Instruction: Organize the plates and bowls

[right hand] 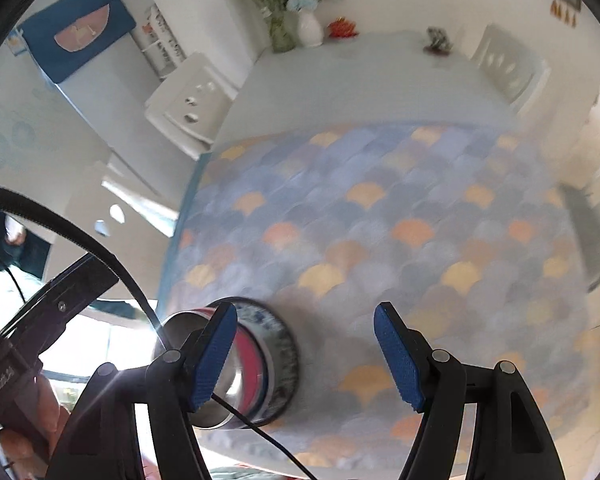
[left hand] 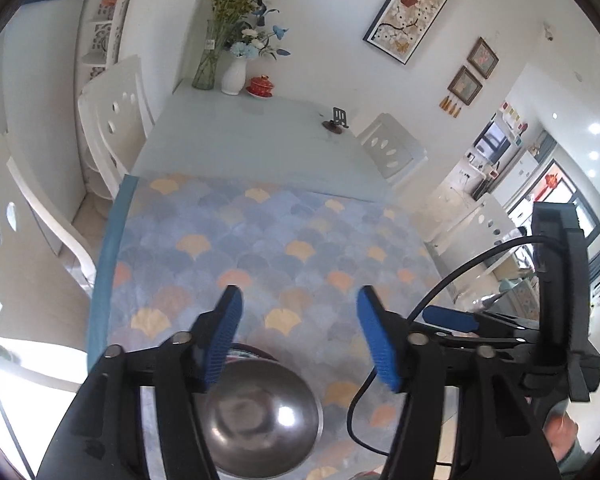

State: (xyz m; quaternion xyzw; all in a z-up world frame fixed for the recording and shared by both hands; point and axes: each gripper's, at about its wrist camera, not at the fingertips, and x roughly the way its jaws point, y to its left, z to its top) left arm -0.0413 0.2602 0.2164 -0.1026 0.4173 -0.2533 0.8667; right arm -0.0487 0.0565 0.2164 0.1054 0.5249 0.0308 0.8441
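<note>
The steel bowl sits on top of a stack of plates, right at the table's near edge. Left gripper and right gripper both have jaws released, nothing held. A careless nudge could push the stack off that edge.

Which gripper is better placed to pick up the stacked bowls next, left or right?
Probably the left. The left gripper hangs right over the metal bowl with open, empty jaws. The right gripper, also open, sits to the side of the stack.
</note>
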